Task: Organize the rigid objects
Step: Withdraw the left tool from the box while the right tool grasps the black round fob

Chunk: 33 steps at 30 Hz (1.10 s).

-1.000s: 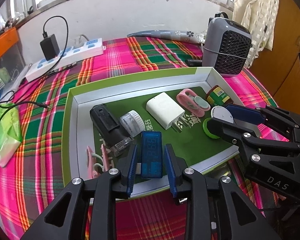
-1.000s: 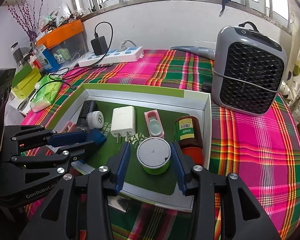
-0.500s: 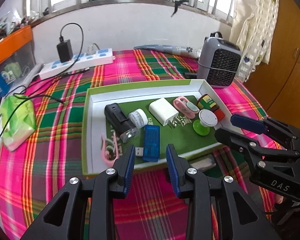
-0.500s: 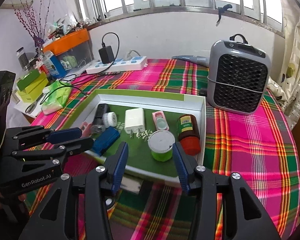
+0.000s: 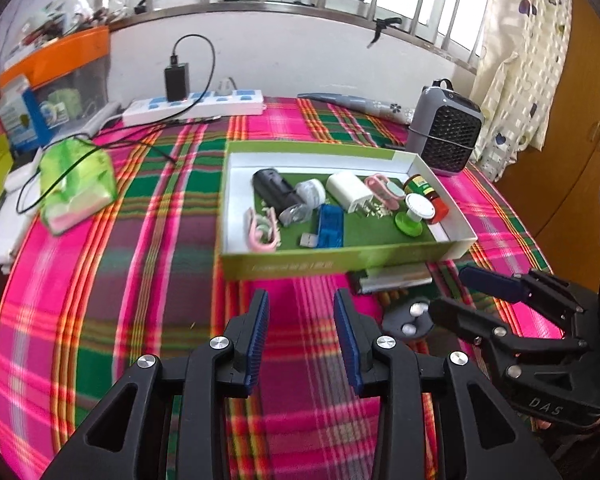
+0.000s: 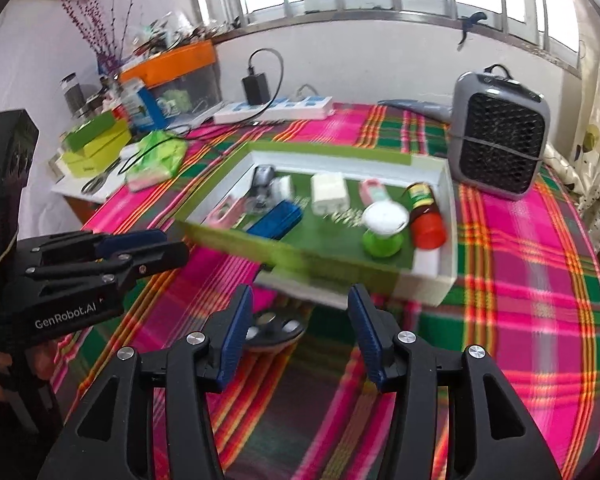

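Note:
A green and white box tray [image 5: 340, 265] [image 6: 446, 184] sits on the plaid cloth. In it lie a blue USB tester [image 5: 330, 226] [image 6: 278, 220], a white charger [image 5: 346, 191] [image 6: 329, 193], a green and white spool [image 5: 414, 216] [image 6: 382, 226], a red-capped jar [image 5: 430, 198] [image 6: 426, 218], a black cylinder [image 5: 276, 192], a clear jar [image 5: 310, 192] and pink clips [image 5: 262, 230]. My left gripper [image 5: 302, 338] is open and empty, well in front of the tray. My right gripper [image 6: 300, 334] is open and empty, also in front of it.
A black disc with silver studs [image 5: 410, 320] [image 6: 274, 330] and a flat metal piece [image 5: 394, 278] lie just in front of the tray. A grey heater [image 5: 448, 134] [image 6: 498, 140] stands behind right. A power strip [image 5: 196, 104] and green pouch [image 5: 78, 184] lie left.
Both grippers have pulled back and up from the tray. The left one let go of the blue USB tester and the right one the spool; both now lie in the tray.

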Tool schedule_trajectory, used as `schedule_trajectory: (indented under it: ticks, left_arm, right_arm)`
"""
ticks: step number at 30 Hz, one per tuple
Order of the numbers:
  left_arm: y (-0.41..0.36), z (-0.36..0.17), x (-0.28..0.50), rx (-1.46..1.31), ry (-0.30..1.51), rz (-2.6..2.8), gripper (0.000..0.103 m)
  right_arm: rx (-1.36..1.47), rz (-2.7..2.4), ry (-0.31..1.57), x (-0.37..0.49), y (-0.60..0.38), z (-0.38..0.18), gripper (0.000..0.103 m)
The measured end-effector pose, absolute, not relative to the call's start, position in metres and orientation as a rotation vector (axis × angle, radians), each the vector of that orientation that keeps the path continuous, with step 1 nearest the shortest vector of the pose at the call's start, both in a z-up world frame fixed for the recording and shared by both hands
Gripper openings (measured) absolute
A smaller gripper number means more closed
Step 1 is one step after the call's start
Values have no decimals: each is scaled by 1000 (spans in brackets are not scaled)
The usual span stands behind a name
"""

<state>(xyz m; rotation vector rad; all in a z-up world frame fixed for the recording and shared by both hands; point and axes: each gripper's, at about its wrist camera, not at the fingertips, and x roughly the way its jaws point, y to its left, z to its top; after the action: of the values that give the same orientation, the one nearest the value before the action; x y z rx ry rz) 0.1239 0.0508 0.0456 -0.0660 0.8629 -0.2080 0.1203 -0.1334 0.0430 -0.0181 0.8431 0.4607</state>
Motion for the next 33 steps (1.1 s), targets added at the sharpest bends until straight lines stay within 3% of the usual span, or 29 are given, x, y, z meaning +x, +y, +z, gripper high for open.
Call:
schedule_trajectory:
  ticks: [33]
  left_arm:
    - [66, 23, 110, -119, 912, -269, 32]
  right_arm:
    - [-147, 397, 912, 123, -100, 12, 51]
